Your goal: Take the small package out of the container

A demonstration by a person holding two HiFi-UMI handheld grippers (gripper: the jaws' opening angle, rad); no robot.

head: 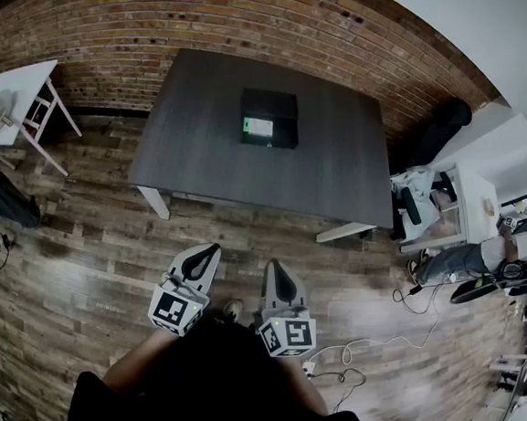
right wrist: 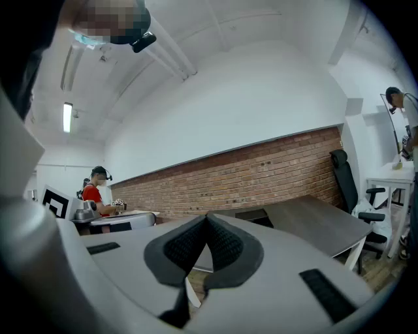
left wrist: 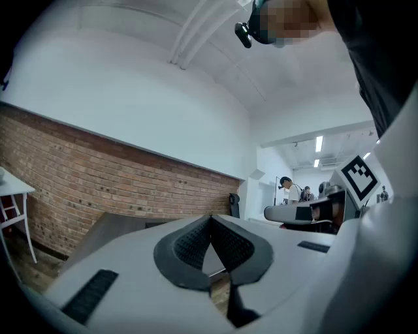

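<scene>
The small pale-green package [head: 258, 126] lies in the black box-shaped container [head: 278, 112] on the dark grey table [head: 195, 160], well ahead of both my tongs; its long axis is too small to read. My left gripper [head: 210, 252] and right gripper [head: 276, 270] are both closed on nothing, and the right one lines up straighter.

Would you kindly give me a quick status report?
Left gripper and right gripper shut, empty. Small package in container on table. No obstruction seen.
</scene>
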